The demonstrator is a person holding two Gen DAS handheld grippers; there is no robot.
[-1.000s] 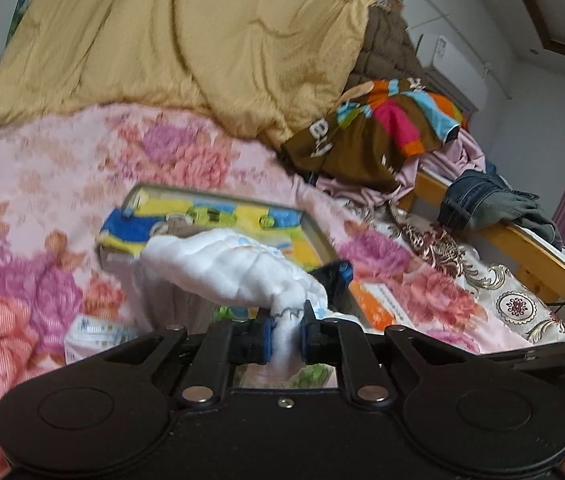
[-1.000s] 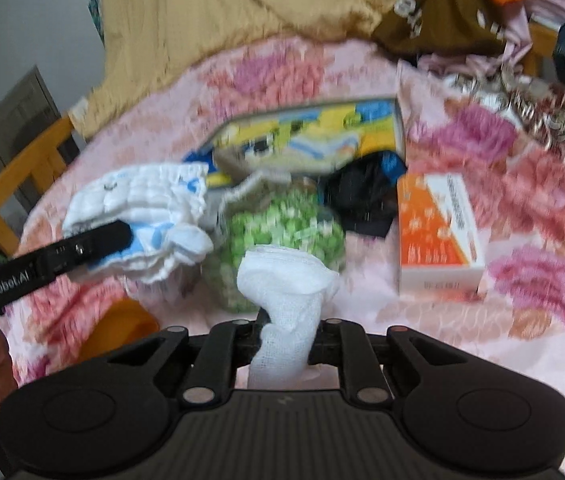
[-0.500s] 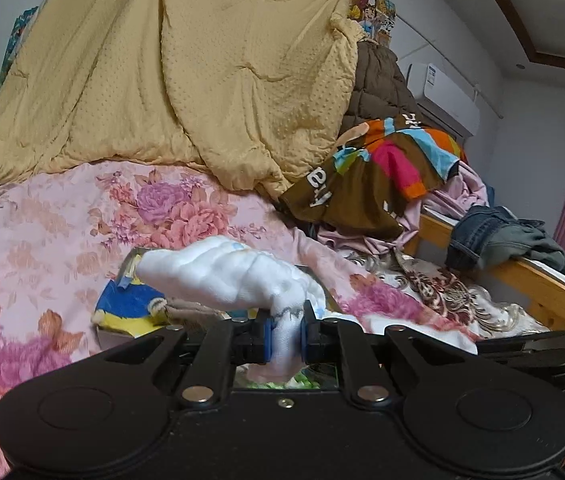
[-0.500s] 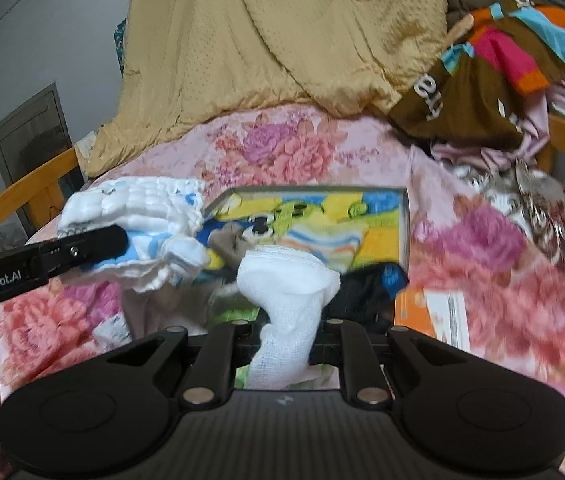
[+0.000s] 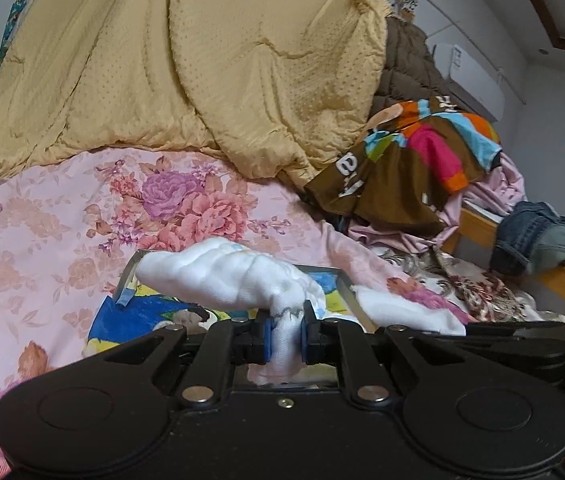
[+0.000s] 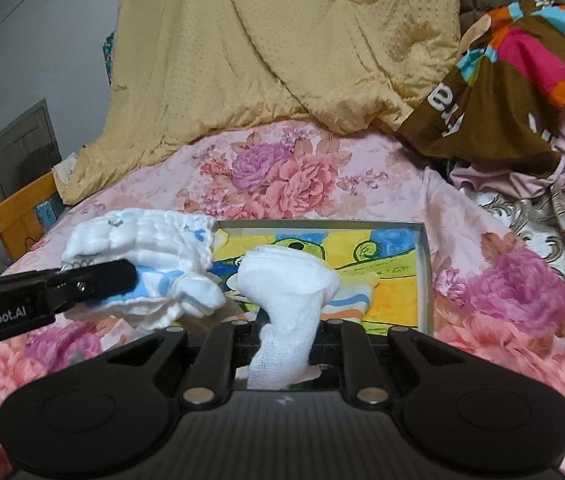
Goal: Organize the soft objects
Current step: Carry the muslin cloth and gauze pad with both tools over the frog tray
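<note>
My left gripper (image 5: pixel 285 334) is shut on a folded white quilted cloth (image 5: pixel 226 276) with blue marks, held above the bed. The same cloth (image 6: pixel 142 248) and the left gripper's finger (image 6: pixel 90 284) show at the left of the right wrist view. My right gripper (image 6: pixel 284 340) is shut on a white gauze cloth (image 6: pixel 290 284), which also shows in the left wrist view (image 5: pixel 406 308). Behind both lies a shallow box (image 6: pixel 422 276) with a colourful cartoon picture inside, also seen in the left wrist view (image 5: pixel 130 280).
The bed has a pink floral cover (image 5: pixel 62 220). A yellow quilt (image 5: pixel 202 60) is heaped at the back. A brown striped garment (image 5: pixel 402 168) and jeans (image 5: pixel 534 236) lie at the right by the wooden bed rail (image 5: pixel 562 280). Another rail (image 6: pixel 10 216) runs at the left.
Both grippers have risen and tilted up with their cloths. The green bag, orange box and black item have dropped out of view, and the quilt now fills the background.
</note>
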